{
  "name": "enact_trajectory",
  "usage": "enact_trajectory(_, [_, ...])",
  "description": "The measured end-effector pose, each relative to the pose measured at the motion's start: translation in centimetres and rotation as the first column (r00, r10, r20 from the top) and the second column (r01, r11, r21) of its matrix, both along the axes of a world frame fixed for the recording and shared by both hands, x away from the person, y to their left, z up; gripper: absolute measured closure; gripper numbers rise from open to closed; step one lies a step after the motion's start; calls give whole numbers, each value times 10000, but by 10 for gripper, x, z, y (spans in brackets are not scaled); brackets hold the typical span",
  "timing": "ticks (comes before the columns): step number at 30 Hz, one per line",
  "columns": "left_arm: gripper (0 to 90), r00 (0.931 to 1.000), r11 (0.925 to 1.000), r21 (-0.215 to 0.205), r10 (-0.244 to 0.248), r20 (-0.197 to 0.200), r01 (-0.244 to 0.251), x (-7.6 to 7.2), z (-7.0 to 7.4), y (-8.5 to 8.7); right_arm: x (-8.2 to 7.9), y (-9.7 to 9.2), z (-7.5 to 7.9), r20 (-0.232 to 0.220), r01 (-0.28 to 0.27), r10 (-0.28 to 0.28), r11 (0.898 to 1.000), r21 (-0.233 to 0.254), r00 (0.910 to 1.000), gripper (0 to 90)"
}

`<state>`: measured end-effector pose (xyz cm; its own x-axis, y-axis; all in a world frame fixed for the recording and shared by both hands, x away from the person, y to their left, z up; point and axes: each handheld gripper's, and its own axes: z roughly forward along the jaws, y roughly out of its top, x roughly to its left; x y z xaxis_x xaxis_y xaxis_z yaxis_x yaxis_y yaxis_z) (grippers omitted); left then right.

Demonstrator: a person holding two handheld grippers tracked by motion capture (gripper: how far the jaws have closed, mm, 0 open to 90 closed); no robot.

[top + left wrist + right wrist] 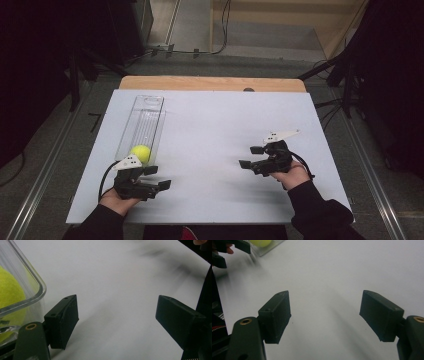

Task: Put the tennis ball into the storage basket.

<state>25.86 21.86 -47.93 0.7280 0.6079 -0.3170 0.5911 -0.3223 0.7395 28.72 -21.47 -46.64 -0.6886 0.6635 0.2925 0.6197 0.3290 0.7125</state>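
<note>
A yellow-green tennis ball (141, 153), fuzzy and round, sits at the near end of a long clear plastic container (145, 107) on the white table (220, 130). The left gripper (158, 177) lies just beside that near end, jaws spread wide and holding nothing, the ball just behind it. The right gripper (251, 156) is well apart across the table, jaws also wide apart and empty over bare tabletop.

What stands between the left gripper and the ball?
The clear wall of the box does. The ball lies inside the box at its near end, and the left gripper, jaws open, sits just outside that corner. Nothing else on the table is between them. I cannot tell whether the box has a lid.
</note>
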Motion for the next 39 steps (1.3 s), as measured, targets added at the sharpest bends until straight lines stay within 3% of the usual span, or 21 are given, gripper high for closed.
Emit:
enact_trajectory(30, [190,10000,10000,-16,9,21,-9,0,0,0,-35,-43,-21,-217,1031,-1032,9946,-98,9944,228])
enact_trajectory(39, [190,10000,10000,-40,20,39,-20,0,0,0,-36,-50,-28,-304,1190,-1192,9928,-99,9924,228])
